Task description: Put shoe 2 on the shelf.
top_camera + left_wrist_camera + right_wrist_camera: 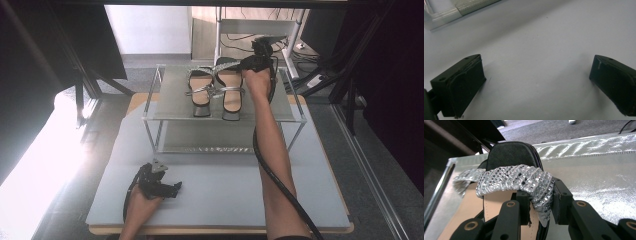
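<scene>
Two black sandals with glittering silver straps lie side by side on the top shelf of a wire rack (pixel 172 114): the left sandal (pixel 201 91) and the right sandal (pixel 231 99). My right gripper (pixel 253 65) is at the far end of the right sandal. In the right gripper view it (pixel 540 195) is shut on the sandal's silver strap (pixel 516 178), which is pinched between the two black pads above the tan insole (pixel 471 207). My left gripper (pixel 172 189) rests low over the grey table mat, and its jaws (pixel 536 75) stand wide open with nothing between them.
The rack has a lower shelf (pixel 205 142) under the top one, and its front corner (pixel 444 15) is near the left gripper. The grey mat (pixel 225 195) covers the table in front. Cables and a stand (pixel 300 45) lie on the floor beyond the rack.
</scene>
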Demonstrator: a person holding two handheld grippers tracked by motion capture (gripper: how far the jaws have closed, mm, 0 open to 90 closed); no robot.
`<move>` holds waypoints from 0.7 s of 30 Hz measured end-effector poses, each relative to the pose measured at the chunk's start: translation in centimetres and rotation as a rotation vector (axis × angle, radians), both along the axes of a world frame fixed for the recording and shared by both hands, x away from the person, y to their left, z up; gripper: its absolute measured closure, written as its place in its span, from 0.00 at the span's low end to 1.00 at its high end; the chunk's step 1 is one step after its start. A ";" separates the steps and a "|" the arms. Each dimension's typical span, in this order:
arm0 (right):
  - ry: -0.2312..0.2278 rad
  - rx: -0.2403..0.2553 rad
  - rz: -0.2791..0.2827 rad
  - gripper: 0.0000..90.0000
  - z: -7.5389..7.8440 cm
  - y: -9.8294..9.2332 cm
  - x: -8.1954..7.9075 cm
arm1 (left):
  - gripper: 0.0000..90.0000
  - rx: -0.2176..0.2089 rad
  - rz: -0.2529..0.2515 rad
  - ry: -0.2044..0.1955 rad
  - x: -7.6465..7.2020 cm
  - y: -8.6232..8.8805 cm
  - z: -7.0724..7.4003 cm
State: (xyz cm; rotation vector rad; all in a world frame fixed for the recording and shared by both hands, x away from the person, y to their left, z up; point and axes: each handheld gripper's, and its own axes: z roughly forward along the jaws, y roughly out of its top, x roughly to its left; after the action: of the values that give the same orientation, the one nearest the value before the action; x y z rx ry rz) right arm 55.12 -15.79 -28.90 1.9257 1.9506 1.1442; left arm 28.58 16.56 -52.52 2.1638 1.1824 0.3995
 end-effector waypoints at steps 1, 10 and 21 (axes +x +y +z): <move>0.002 -0.007 -0.005 0.79 -0.2 0.0 0.1 | 0.00 0.000 0.000 0.000 0.0 0.0 0.0; 0.008 -0.077 -0.014 0.79 -2.0 0.8 1.3 | 0.00 0.001 -0.001 -0.001 0.0 0.0 0.0; -0.001 -0.061 -0.014 0.73 -3.4 0.9 1.9 | 0.00 0.000 0.000 -0.002 0.0 0.0 0.0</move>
State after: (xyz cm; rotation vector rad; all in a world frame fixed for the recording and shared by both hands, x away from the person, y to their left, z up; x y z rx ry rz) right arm 56.98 -14.87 -32.26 1.9053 1.9447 1.0694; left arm 28.59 16.55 -52.53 2.1630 1.1814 0.4016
